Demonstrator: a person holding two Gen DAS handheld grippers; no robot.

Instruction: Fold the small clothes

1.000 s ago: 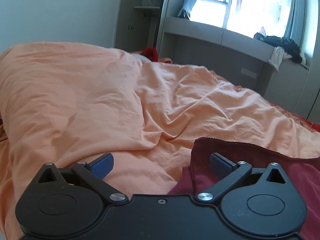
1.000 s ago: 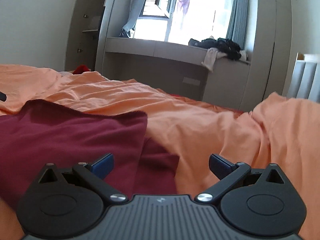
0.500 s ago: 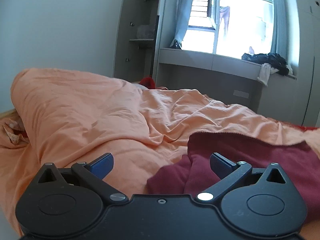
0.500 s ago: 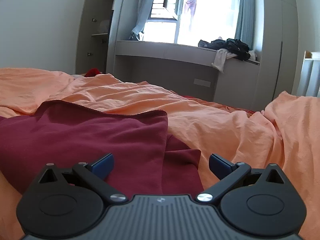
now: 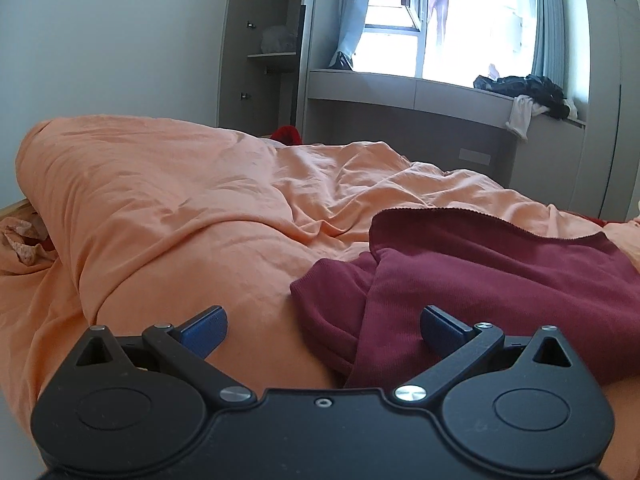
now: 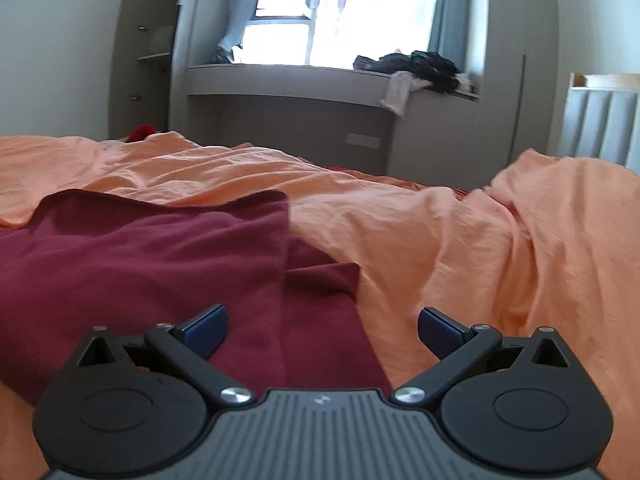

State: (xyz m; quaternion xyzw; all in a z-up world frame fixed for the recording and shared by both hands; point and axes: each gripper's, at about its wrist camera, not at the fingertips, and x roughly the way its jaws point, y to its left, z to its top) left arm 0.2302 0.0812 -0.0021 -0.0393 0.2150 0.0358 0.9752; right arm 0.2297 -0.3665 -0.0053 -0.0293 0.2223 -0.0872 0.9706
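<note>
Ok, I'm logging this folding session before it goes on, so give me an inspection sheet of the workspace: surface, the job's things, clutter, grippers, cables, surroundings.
Surface: bed under a rumpled orange duvet, bunched high at the left.
Job's things: one maroon garment lying on the duvet, partly folded over itself, a lower layer sticking out at each side.
Clutter: a small red item at the far edge of the bed; patterned fabric at the left edge.
Grippers: left gripper open, empty; right gripper open, empty.
Cables: nothing seen.
Surroundings: window, dark clothes pile on the ledge, open shelves.
</note>
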